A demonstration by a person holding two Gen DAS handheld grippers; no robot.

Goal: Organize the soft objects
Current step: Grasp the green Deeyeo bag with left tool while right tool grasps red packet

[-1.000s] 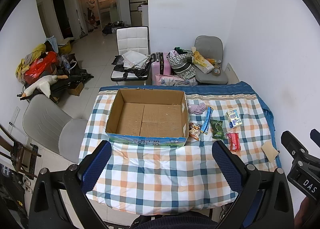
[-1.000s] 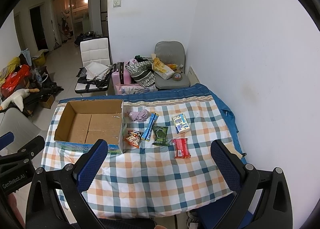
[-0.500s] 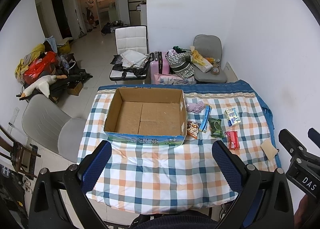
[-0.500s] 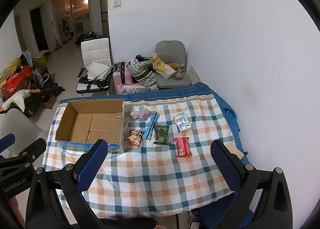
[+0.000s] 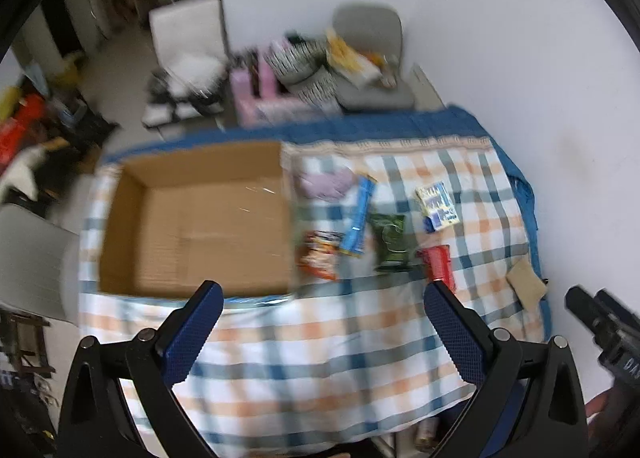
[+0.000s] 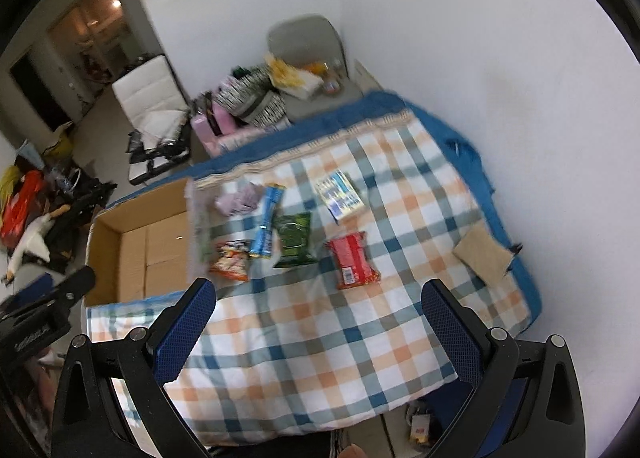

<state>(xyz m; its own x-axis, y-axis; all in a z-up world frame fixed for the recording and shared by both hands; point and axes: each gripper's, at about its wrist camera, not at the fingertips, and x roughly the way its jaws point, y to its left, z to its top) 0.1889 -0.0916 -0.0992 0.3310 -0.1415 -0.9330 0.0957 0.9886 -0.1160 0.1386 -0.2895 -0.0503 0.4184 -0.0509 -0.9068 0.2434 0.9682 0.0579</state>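
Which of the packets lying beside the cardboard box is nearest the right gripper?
The red packet. It lies closest to the open right gripper, nearer the table's front edge than the green packet, the blue stick packet and the orange snack bag.

One open cardboard box (image 6: 136, 242), five snack and tissue packets (image 6: 352, 264), one lilac cloth bundle (image 6: 238, 199) and one tan pad (image 6: 482, 256) share the checked tablecloth (image 6: 320, 338), with two chairs (image 6: 308, 41) behind

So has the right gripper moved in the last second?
Yes. The right gripper has moved forward and lower toward the table; the red packet now sits nearer its open fingers.
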